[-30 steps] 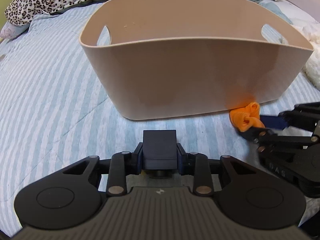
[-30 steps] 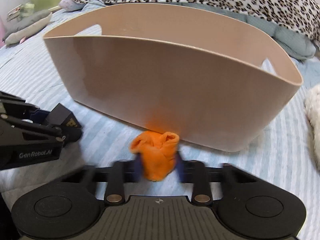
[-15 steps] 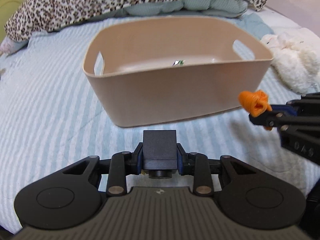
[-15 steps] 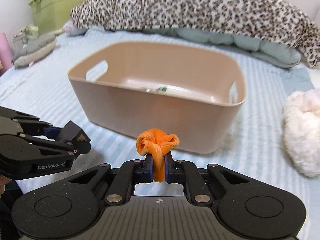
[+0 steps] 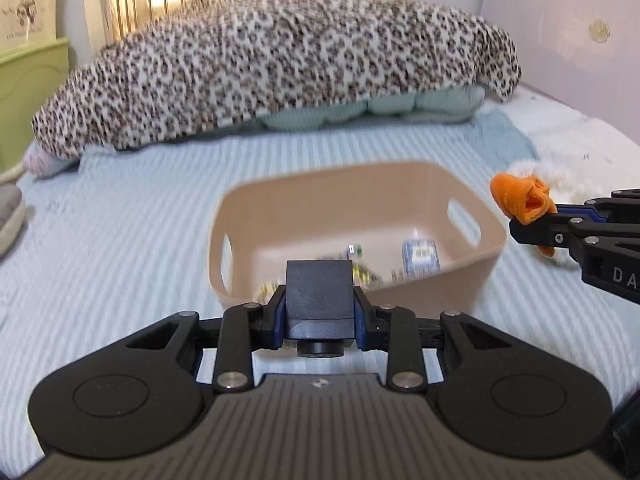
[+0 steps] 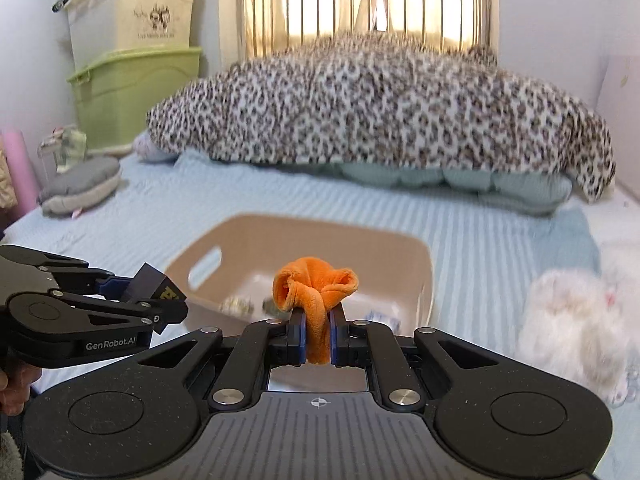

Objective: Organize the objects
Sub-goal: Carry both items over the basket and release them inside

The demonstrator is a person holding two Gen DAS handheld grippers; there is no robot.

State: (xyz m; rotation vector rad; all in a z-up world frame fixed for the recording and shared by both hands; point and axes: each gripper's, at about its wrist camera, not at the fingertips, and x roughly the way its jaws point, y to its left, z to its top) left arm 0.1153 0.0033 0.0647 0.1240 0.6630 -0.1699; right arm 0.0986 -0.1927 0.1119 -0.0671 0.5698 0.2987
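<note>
A beige plastic basket (image 5: 472,276) with handle holes sits on the striped bed, with several small packets (image 5: 420,258) inside; it also shows in the right wrist view (image 6: 424,276). My left gripper (image 5: 319,308) is shut on a dark grey box (image 5: 319,300), held above the basket's near side. My right gripper (image 6: 318,336) is shut on an orange cloth (image 6: 316,292), held above the basket's near right side; the cloth also shows in the left wrist view (image 5: 520,198).
A leopard-print blanket (image 5: 280,80) over pale green pillows (image 5: 400,106) lies at the bed's far end. A white fluffy toy (image 6: 576,320) lies to the right of the basket. A grey cushion (image 6: 80,184) and stacked storage bins (image 6: 132,92) stand at left.
Both grippers have risen from bed level beside the basket to well above it, each still holding its object. The basket's inside and its packets have come into view.
</note>
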